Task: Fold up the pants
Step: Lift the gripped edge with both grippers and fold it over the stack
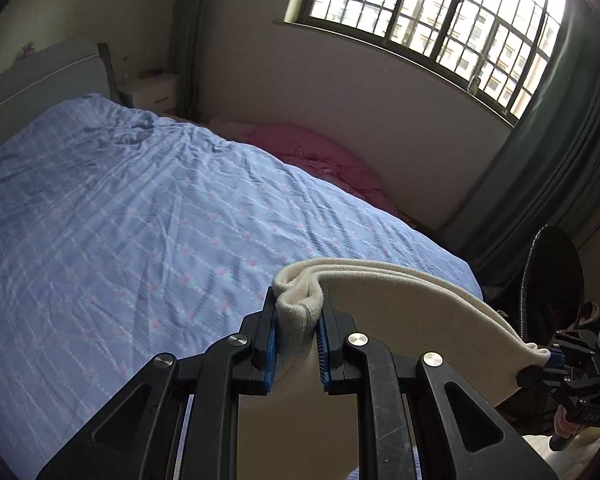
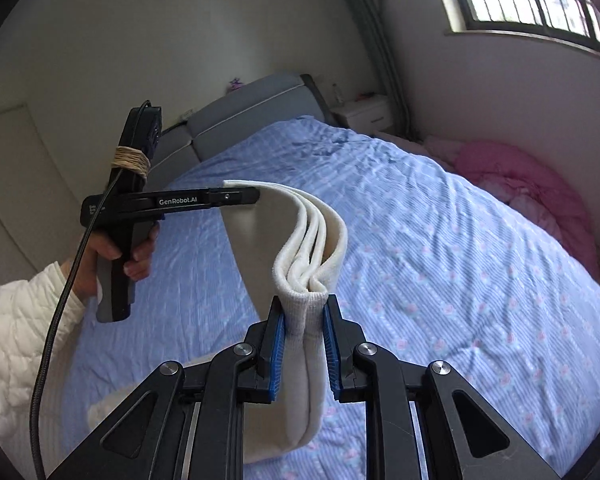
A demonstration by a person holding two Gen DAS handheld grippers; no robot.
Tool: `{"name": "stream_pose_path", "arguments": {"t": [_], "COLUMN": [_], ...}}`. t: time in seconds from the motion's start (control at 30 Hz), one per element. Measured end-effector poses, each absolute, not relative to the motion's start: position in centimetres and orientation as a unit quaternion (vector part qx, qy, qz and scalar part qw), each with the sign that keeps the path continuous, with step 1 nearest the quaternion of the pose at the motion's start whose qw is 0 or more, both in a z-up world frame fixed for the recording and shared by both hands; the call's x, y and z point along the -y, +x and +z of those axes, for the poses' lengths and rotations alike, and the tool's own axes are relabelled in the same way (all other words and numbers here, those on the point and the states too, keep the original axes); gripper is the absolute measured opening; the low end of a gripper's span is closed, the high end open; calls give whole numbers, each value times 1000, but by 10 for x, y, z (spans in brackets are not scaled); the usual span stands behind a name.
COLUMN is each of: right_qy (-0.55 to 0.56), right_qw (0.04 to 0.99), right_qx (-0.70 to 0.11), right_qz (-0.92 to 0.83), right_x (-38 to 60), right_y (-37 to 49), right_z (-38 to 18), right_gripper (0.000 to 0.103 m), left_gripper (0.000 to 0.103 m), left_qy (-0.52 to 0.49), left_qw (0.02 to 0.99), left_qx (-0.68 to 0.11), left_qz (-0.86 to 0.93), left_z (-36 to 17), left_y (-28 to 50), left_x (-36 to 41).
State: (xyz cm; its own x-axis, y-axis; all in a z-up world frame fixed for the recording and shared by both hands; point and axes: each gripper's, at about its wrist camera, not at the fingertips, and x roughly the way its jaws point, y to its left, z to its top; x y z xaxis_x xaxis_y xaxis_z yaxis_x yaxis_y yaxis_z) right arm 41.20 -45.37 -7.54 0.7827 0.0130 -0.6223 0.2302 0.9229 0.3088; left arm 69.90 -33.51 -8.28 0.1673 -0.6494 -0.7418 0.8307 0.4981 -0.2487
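The cream pants hang in the air above the bed, folded into several layers and stretched between my two grippers. In the left wrist view my left gripper is shut on one bunched end of the ribbed band, and my right gripper pinches the far end at the right edge. In the right wrist view my right gripper is shut on the layered pants. The cloth drapes down below the jaws. My left gripper, held by a hand in a white sleeve, clamps the other end.
Below the grippers lies the bed's blue patterned sheet, wrinkled near the grey headboard. A pink blanket lies along the wall under the window. A white nightstand stands by the headboard. A black round object stands beside green curtains.
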Motion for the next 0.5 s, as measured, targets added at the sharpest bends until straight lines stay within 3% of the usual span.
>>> {"name": "stream_pose_path", "arguments": {"t": [0.23,0.5], "right_qy": [122,74], "right_qw": [925,900], "right_qx": [-360,-424], "right_qz": [21,76], "right_x": [335,210], "right_y": [425,437], "right_z": [-83,-140], "right_gripper": [19,19], "left_gripper": [17,17], "left_qy": [70,59], "left_qw": [778,774], "left_qx": [-450,-488], "left_qz": [-432,-400], "left_z": [-121,-198], "left_y": [686,679], "left_x": [197,79]}}
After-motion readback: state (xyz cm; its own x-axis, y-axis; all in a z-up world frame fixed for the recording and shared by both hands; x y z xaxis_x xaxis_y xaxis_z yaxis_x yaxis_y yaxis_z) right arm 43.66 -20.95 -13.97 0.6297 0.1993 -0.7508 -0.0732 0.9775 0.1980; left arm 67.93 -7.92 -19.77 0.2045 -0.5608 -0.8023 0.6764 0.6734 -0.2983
